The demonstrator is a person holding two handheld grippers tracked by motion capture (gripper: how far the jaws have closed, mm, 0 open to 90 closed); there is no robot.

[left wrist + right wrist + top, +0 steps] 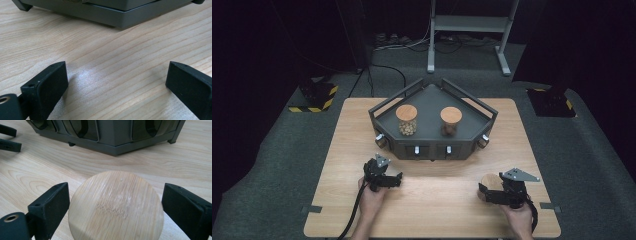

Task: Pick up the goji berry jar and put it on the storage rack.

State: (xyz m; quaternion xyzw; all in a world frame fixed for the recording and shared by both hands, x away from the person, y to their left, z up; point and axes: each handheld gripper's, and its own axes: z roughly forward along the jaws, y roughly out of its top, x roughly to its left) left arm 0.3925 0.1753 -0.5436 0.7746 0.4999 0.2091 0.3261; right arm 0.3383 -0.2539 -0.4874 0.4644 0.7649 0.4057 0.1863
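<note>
A dark lab: hazard-taped stands (314, 96), floor cables (384, 70), one wooden table (432, 210) on grey carpet.

Round bamboo-lidded jar (115, 206) — upright on the wooden table's near right part, lid on

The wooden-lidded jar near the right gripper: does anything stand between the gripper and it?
Nothing visible does. The jar already sits between the jaws of the right gripper, a narrow gap showing at each side, with bare table around it.
</note>
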